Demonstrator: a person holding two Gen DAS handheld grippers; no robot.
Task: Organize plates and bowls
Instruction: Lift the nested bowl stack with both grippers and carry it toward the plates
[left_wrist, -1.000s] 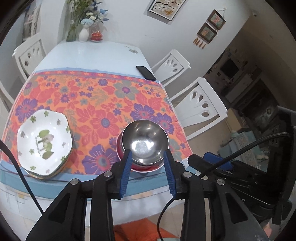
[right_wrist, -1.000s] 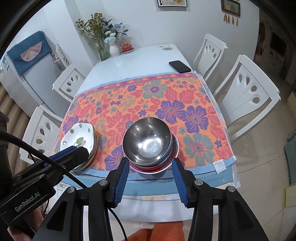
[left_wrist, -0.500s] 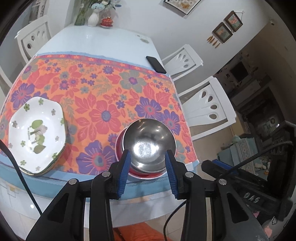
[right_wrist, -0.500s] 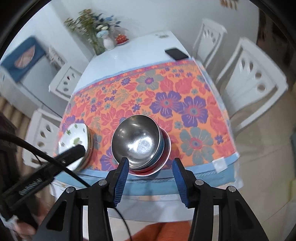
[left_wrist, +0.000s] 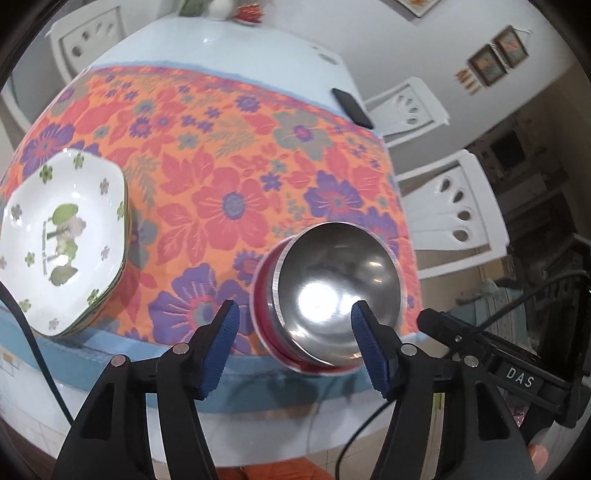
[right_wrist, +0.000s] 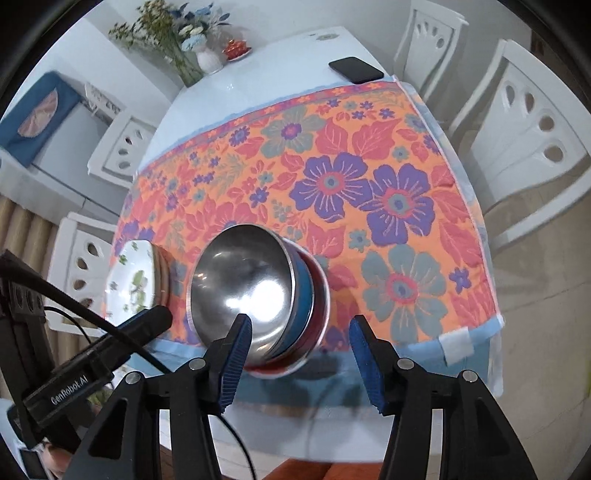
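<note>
A steel bowl sits on top of a stack of bowls, with a blue bowl and a red one under it, at the near edge of the floral tablecloth. The steel bowl also shows in the right wrist view. A stack of white flowered plates lies at the near left, and shows in the right wrist view. My left gripper is open and empty just in front of the bowls. My right gripper is open and empty, also before the bowls.
A black phone lies on the bare white table beyond the cloth. A vase of flowers and a small red dish stand at the far end. White chairs stand around the table.
Both grippers have moved down and closer to the near table edge and the bowl stack, and both views have tilted. Bowls and plates have not moved.
</note>
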